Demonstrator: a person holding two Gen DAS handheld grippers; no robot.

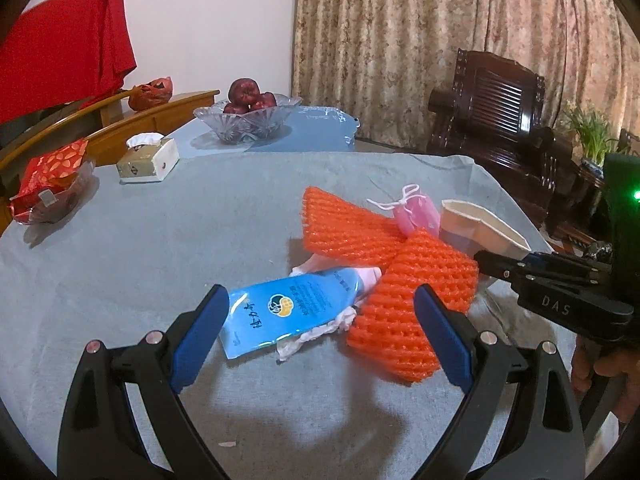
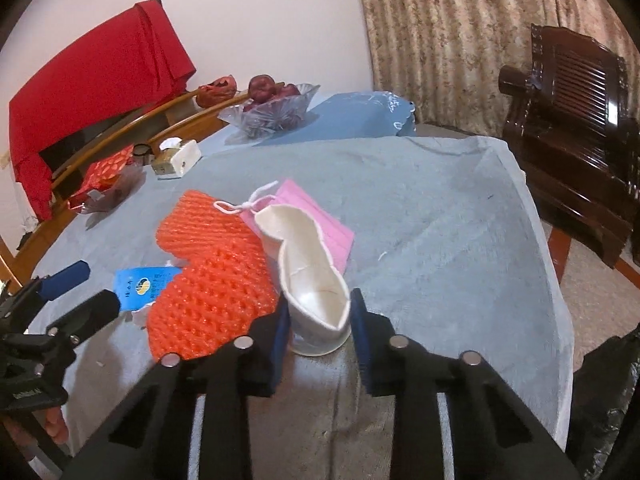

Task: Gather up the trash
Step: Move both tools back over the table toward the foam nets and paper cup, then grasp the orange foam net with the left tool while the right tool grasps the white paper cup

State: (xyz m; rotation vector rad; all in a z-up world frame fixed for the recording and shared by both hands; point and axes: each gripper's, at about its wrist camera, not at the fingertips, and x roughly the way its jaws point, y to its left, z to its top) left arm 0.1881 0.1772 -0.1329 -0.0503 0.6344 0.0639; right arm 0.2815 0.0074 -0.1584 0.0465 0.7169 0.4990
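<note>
A crushed white paper cup (image 2: 312,280) lies on the grey tablecloth, and my right gripper (image 2: 320,312) is shut on its base, blue pads pressing both sides. In the left wrist view the right gripper (image 1: 486,260) comes in from the right at the cup (image 1: 480,228). My left gripper (image 1: 320,300) is open just above a blue tube (image 1: 288,308) that rests on crumpled white tissue (image 1: 312,334). Two orange foam nets (image 1: 408,312) (image 1: 344,228) lie beside the tube. A pink face mask (image 2: 320,224) sits behind the cup.
A tissue box (image 1: 148,160), a glass bowl of apples (image 1: 248,120) and a red snack bag (image 1: 52,180) stand at the table's far left. A dark wooden chair (image 1: 500,120) is beyond the right edge. A black bag (image 2: 600,420) hangs at lower right.
</note>
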